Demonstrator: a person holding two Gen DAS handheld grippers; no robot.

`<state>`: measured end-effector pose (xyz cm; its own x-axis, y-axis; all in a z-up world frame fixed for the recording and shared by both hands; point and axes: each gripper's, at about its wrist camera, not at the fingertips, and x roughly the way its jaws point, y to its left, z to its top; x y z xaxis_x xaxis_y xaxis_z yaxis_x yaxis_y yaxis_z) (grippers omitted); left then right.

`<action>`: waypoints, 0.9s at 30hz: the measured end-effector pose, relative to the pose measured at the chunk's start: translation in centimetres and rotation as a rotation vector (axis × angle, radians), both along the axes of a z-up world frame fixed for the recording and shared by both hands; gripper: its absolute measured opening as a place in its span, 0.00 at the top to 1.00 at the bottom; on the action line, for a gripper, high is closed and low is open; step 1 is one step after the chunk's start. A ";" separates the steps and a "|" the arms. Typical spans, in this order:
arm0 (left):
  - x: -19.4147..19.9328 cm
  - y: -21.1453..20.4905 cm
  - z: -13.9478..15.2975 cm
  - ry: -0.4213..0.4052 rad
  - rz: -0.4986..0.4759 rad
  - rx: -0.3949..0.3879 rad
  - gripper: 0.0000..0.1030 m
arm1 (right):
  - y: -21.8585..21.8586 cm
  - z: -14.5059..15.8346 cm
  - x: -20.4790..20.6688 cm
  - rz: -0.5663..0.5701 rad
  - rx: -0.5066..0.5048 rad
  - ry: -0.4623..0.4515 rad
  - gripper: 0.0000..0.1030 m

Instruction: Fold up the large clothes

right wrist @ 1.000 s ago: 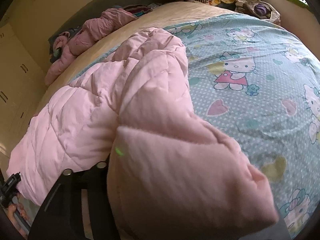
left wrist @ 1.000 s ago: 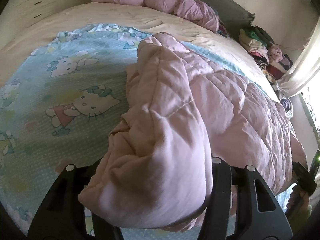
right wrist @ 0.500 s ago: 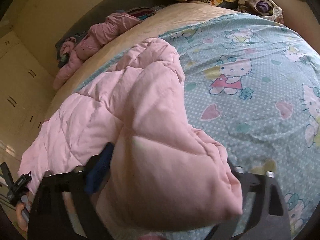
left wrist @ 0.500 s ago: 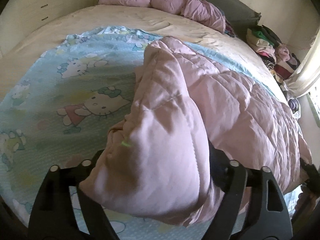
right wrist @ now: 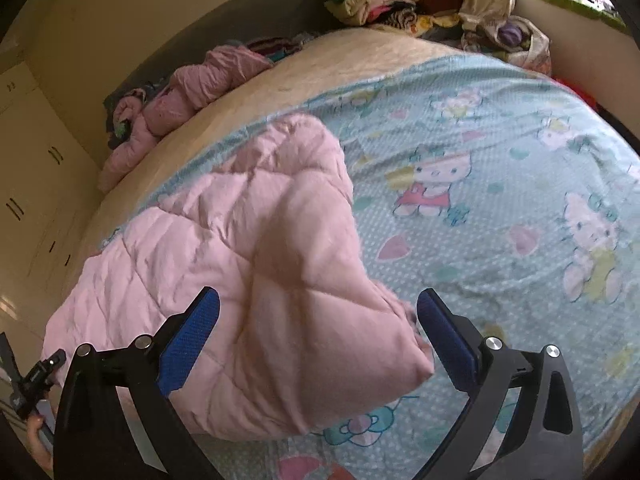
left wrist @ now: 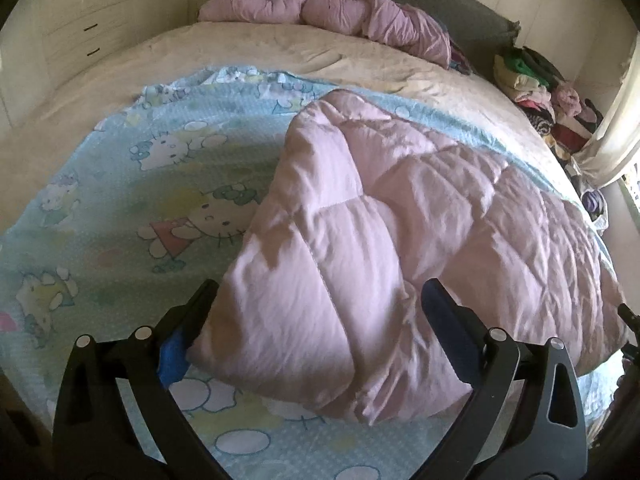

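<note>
Both grippers, left (left wrist: 316, 300) still opening, right (right wrist: 318, 304) spread wide, straddle pink quilt (left wrist: 400, 240); clothes pile (left wrist: 540, 92) beyond, perhaps folded.

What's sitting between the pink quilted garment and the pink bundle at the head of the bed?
In the left wrist view: first a strip of the cartoon-cat blue sheet, then bare cream bedspread, between the pink quilted garment and the pink bundle.

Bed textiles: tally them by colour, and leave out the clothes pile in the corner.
Pink: 2, the quilted pink comforter lying folded near the grippers, and the crumpled pink padded bedding by the headboard.
Light blue: 1, the cartoon-cat printed sheet.
Cream: 1, the plain cream cover beneath it.
Total: 4
</note>
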<state>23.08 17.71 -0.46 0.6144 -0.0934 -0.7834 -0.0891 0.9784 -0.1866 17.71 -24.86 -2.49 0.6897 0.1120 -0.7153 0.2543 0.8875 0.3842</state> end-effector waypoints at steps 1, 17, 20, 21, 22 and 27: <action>0.0 0.0 0.1 0.000 0.002 -0.003 0.09 | 0.0 0.4 -0.1 0.001 -0.009 -0.005 0.04; -5.3 -0.8 5.4 -0.147 -0.013 0.021 0.09 | 3.5 6.5 -4.6 0.098 -0.060 -0.157 0.04; -7.3 -1.6 6.5 -0.197 -0.021 0.016 0.09 | 4.9 7.8 -6.3 0.134 -0.087 -0.209 0.04; -8.0 -1.9 6.8 -0.213 -0.023 0.015 0.09 | 5.4 8.1 -6.9 0.149 -0.100 -0.219 0.04; -8.5 -2.2 6.9 -0.223 -0.025 0.014 0.09 | 6.0 8.4 -7.6 0.165 -0.119 -0.232 0.04; -11.7 -4.3 7.5 -0.270 -0.055 0.017 0.09 | 8.0 9.5 -10.9 0.197 -0.171 -0.296 0.04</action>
